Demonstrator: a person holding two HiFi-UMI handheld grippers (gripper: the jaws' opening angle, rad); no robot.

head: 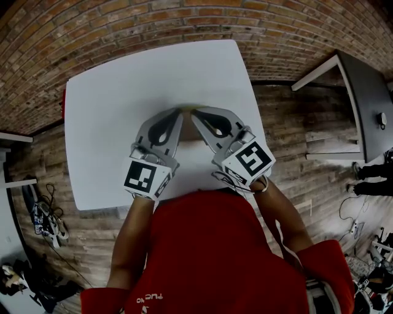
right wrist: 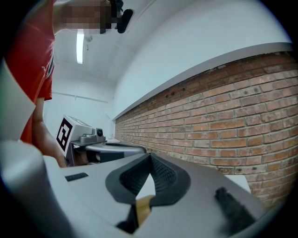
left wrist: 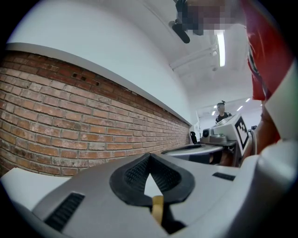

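Brick wall (head: 123, 18) and plank floor (head: 295, 122) surround a white bench (head: 110, 122). Over its near middle, the left tongs (head: 180, 111) and right tongs (head: 194, 111) angle inward, their noses almost meeting. Each pair is pinched tip to tip and grips nothing. A dark table (head: 368, 104) stands well beyond the right tongs. Cables (head: 46, 221) lie on the floor, well out past the left tongs.

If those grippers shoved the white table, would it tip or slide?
Likelier to slide than tip: the white table is broad and flat. It looks stiff and smooth, so the shut left gripper and right gripper might skid.
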